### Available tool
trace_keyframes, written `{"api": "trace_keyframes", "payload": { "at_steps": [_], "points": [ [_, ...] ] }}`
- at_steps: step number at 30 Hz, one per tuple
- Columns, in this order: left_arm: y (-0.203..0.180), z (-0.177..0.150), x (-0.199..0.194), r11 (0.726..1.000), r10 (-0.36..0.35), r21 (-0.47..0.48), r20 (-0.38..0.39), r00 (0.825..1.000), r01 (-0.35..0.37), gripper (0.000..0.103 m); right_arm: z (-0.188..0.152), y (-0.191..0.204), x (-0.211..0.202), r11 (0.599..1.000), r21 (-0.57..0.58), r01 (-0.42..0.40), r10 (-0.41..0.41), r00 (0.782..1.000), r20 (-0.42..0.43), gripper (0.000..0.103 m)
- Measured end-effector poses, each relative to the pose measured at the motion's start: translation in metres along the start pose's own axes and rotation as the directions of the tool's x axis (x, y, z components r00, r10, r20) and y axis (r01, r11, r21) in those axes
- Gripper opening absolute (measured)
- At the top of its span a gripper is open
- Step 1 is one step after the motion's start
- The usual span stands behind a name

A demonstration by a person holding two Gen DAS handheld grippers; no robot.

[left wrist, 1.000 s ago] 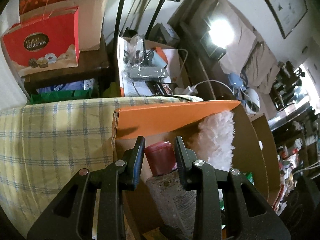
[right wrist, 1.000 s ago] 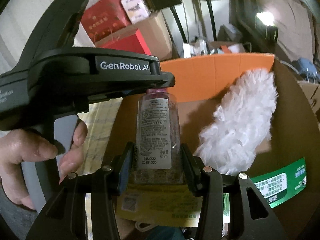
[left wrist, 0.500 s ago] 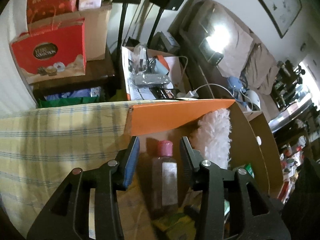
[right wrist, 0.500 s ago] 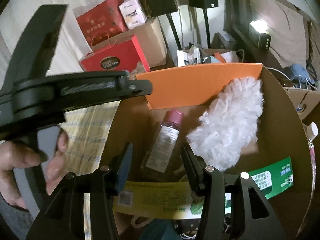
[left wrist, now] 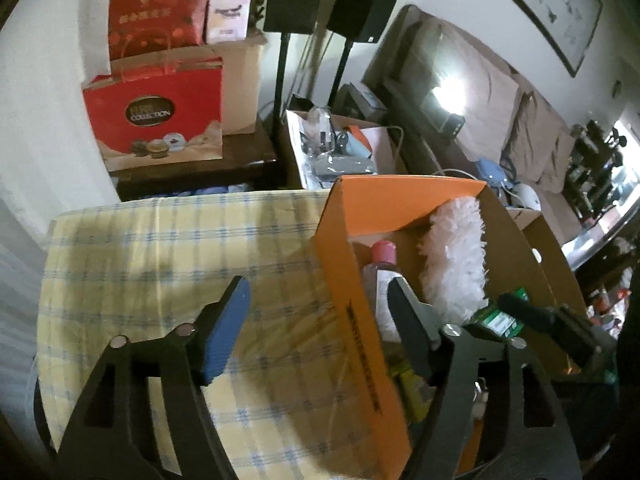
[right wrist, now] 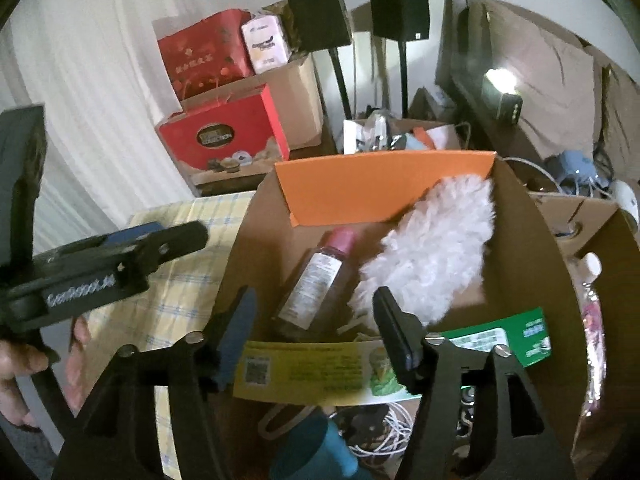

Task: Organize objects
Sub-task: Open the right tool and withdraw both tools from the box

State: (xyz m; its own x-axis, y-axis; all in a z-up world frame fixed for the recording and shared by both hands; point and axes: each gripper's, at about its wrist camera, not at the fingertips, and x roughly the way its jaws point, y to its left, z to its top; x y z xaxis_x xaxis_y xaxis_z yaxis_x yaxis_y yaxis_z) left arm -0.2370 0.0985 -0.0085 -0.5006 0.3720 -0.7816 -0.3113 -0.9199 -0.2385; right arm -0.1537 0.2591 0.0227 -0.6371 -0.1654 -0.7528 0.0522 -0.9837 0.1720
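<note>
The pink-capped bottle (right wrist: 316,280) lies tilted in the cardboard box (right wrist: 532,264), its cap toward the far orange flap (right wrist: 384,184), its label up, with the white fluffy duster (right wrist: 432,240) just to its right and a yellow packet (right wrist: 316,372) at its near end. Both tools are free of it: the right gripper (right wrist: 316,332) hangs over the near part of the box with its jaws opening and nothing pressed between them, the bottle lying beyond the fingertips; the left gripper (left wrist: 316,320) straddles the box's left orange wall (left wrist: 352,304), jaws also opening and empty, one finger over the checked yellow cloth (left wrist: 160,264) and the other inside the box. The step in hand looks like letting go and clearing out. To do it well, I would let the jaws spread fully before lifting, then draw each tool straight up and back, so no fingertip snags the duster's fibres or the left wall. The bottle seems settled; a nudge could roll it under the duster.
</note>
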Motion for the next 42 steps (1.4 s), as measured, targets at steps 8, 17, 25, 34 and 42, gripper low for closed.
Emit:
{"api": "trace_keyframes", "payload": {
  "at_steps": [8,17,25,34,42],
  "points": [
    [0.008,-0.017,-0.024,0.999,0.03,0.013,0.046,0.999,-0.031,0.091,0.0,0.005,-0.017,0.999,-0.023,0.035,-0.034,0.999,0.033,0.087],
    [0.016,-0.037,-0.056,0.998,0.062,0.026,0.103,0.993,-0.065,0.101,-0.005,0.012,-0.033,0.999,-0.026,0.047,-0.046,0.997,0.061,0.095],
    [0.018,-0.062,-0.085,0.997,0.075,0.011,0.136,0.988,-0.077,0.103,-0.018,0.028,-0.053,0.997,-0.045,0.056,-0.051,0.994,0.1,0.103],
    [0.019,-0.101,-0.114,0.993,0.114,-0.029,0.158,0.981,-0.111,0.103,-0.048,0.038,-0.075,0.995,-0.05,0.085,-0.077,0.988,0.137,0.103],
    [0.014,-0.131,-0.133,0.99,0.138,-0.023,0.17,0.976,-0.136,0.103,-0.078,0.043,-0.094,0.994,-0.047,0.1,-0.091,0.982,0.164,0.103]
  ]
}}
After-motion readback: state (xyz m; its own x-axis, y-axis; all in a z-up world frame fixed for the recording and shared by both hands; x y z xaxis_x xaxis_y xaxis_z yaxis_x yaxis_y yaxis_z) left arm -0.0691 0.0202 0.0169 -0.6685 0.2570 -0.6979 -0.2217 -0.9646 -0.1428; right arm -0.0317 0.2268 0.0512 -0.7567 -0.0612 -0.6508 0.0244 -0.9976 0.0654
